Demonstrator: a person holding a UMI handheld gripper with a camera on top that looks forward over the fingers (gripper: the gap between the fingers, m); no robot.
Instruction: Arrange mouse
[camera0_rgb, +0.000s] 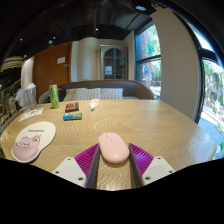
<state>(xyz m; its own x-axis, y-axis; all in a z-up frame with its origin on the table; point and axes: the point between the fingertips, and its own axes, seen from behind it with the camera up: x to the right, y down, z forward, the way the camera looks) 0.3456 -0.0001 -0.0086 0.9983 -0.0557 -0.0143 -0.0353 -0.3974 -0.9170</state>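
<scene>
I take the pink mouse (113, 148) as my landmark. Far to its left, a white mouse pad (29, 141) with a pink drawing lies on the wooden tabletop (150, 122). Behind the mouse to the left, a green can (54, 95) stands near the far edge, then a small stack of flat boxes (72, 110), then a small white thing (94, 102) that I cannot identify. My claw (114, 160) is open; the mouse rests on the tabletop between my two purple pads (87, 157), close to both.
</scene>
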